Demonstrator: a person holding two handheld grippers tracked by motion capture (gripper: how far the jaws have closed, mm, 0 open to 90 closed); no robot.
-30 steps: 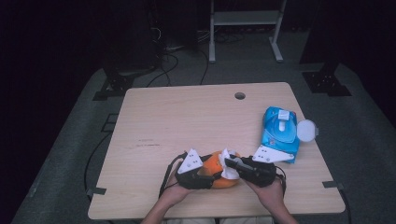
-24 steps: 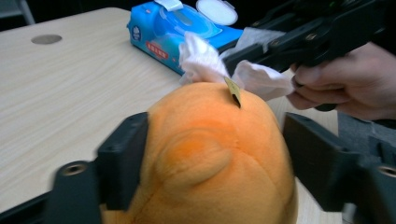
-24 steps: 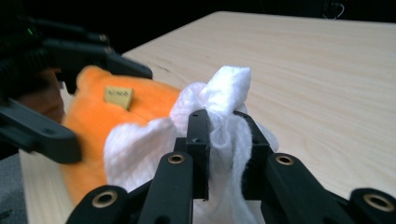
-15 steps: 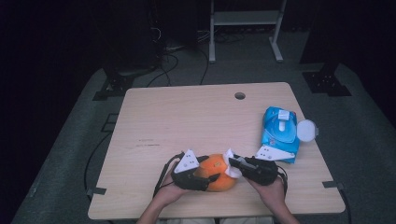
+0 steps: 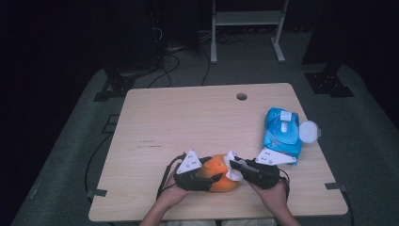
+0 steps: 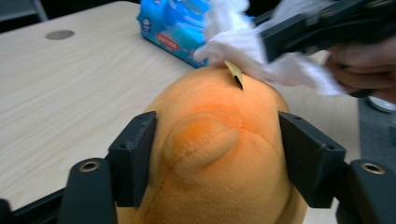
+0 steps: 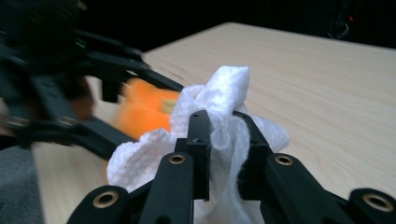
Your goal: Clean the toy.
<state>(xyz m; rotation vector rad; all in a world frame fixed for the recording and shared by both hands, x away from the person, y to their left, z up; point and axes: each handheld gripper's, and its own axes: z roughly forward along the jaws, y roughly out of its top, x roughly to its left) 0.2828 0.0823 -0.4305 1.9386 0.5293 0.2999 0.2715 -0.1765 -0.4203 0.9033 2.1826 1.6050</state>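
1. An orange plush toy sits on the light wooden desk, close to the near edge and a little right of its middle.
2. The left gripper lies low at the toy's left side; its black jaws clasp the plush body, one pad pressed on each flank, as the left gripper view shows with the toy bulging between them.
3. Those jaws have just been closing a touch, with the toy between them throughout.
4. In the left gripper view a small yellow-and-dark tag or beak sticks up from the top of the toy.
5. The right gripper comes in from the toy's right, its jaws clenched tight on a bunched white wet wipe.
6. In the right gripper view the wipe is pinched between the two pads and puffs out above and to the left of them.
7. In the left gripper view the wipe rests against the top of the toy, just beside the tag.
8. A person's hands hold both grippers from the desk's near edge, forearms entering from below.
9. A blue pack of wet wipes lies near the desk's right edge, its round white lid flipped open toward that edge.
10. A sheet of wipe stands out of the pack's opening.
11. A round cable hole sits near the far edge of the desk.
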